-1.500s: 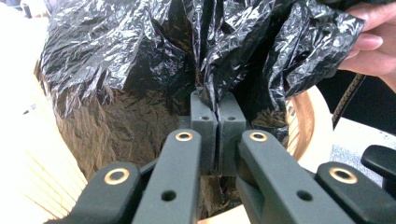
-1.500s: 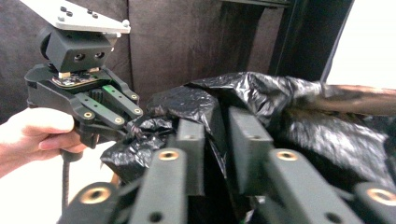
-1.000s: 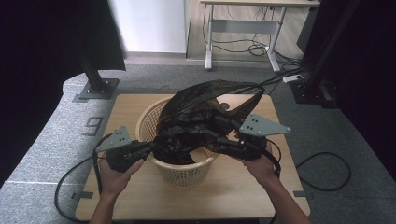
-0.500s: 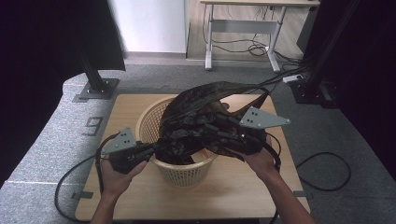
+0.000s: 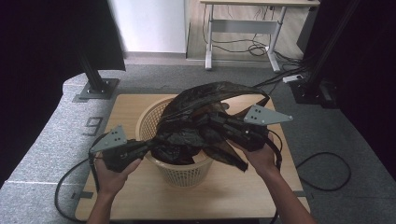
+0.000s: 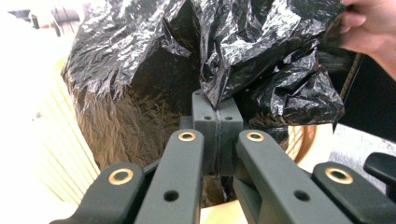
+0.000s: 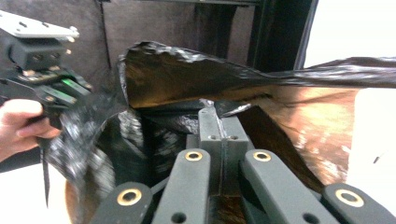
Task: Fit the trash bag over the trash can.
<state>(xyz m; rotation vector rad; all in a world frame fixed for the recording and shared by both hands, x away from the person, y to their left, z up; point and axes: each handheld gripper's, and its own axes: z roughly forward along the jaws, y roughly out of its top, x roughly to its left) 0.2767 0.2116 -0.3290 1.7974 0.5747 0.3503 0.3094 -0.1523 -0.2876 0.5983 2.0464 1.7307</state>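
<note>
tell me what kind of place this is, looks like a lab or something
Probably a lab or recording workspace: a black metal camera stand, a height-adjustable grey desk with loose cables beneath, and grey carpet around the wooden table.

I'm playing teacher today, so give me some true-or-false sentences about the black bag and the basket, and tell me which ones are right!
1. The black plastic bag is over a woven basket. True.
2. The left gripper has its fingers wide open, with nothing between them. False: they are shut on a fold of the bag.
3. The right gripper is pinching the bag too. True.
4. The basket stands on the grey floor. False: it stands on a wooden table.
5. One hand works both grippers. False: each hand holds its own gripper.
</note>
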